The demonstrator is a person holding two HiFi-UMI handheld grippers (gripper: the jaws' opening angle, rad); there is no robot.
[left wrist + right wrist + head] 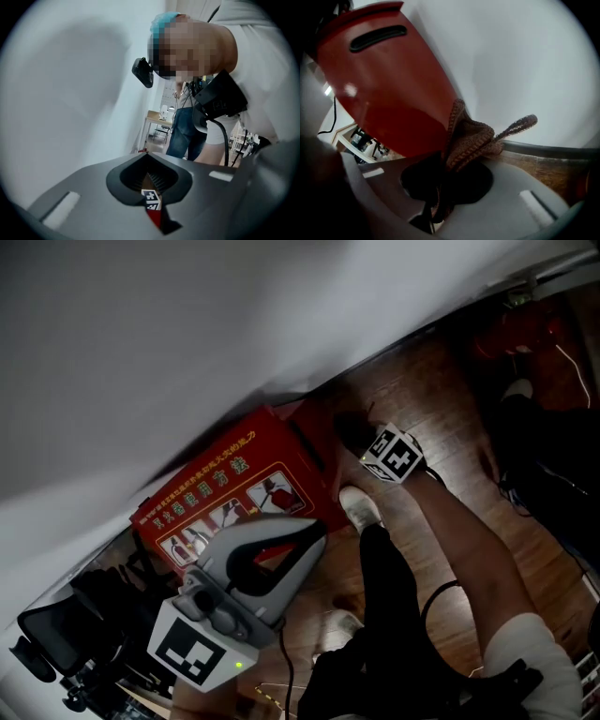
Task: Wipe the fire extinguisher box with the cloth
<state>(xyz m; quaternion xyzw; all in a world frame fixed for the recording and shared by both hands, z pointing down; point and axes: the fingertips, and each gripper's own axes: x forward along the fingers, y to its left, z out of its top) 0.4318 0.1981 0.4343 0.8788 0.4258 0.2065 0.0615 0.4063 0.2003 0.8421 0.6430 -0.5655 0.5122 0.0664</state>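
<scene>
Right gripper view: right gripper [440,197] clamps the cloth [471,140], touching the fire extinguisher box [389,93] at 11 o'clock.
Left gripper [311,540]: jaws together, empty.
Technique: press cloth flat, overlap strokes.

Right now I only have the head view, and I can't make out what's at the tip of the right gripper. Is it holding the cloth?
Observer: Yes. The right gripper view shows the right gripper with its tongs shut on a brown knitted cloth.
Operator: Is the cloth on the box?
Observer: The cloth's edge lies against a plain red side of the fire extinguisher box, the side with a dark slot.
Operator: And the left one?
Observer: In its own view the left gripper has its tongs close together with nothing between them.
</scene>
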